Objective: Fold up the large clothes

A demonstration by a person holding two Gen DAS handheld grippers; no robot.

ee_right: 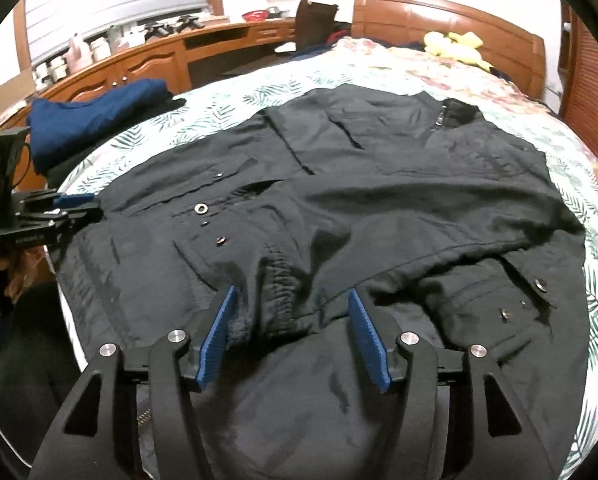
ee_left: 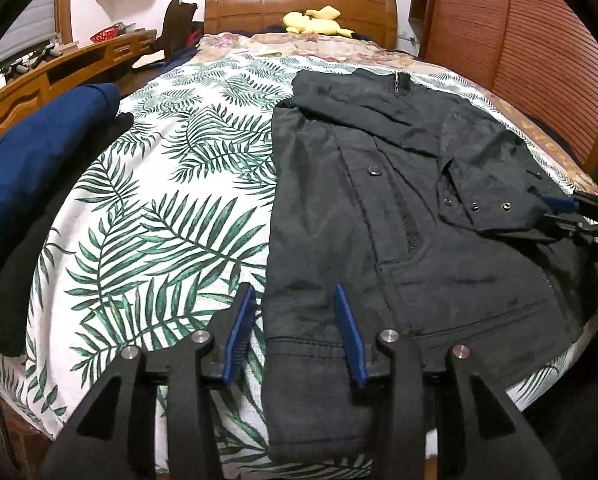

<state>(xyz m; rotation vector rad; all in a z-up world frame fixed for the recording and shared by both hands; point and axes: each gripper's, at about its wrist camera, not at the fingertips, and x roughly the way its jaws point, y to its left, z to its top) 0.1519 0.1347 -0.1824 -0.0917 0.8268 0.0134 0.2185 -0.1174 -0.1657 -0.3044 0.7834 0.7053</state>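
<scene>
A black jacket (ee_left: 399,200) lies spread front-up on the leaf-print bedsheet (ee_left: 171,208), with its collar toward the headboard. In the left wrist view my left gripper (ee_left: 295,320) stands open over the jacket's near left edge. One blue pad is above the sheet and the other above the fabric. The right gripper (ee_left: 559,212) shows at the far right, by a sleeve cuff with snaps (ee_left: 495,208). In the right wrist view my right gripper (ee_right: 293,320) is open, with an elastic cuff (ee_right: 279,292) of the jacket (ee_right: 379,184) between its pads, which do not press it. The left gripper (ee_right: 79,206) sits at the jacket's left edge.
A folded blue garment (ee_left: 39,160) rests on a dark one at the bed's left side. A yellow plush toy (ee_left: 315,22) lies by the wooden headboard (ee_left: 299,4). A wooden desk (ee_right: 147,64) runs along the left, and a slatted wardrobe (ee_left: 539,40) stands on the right.
</scene>
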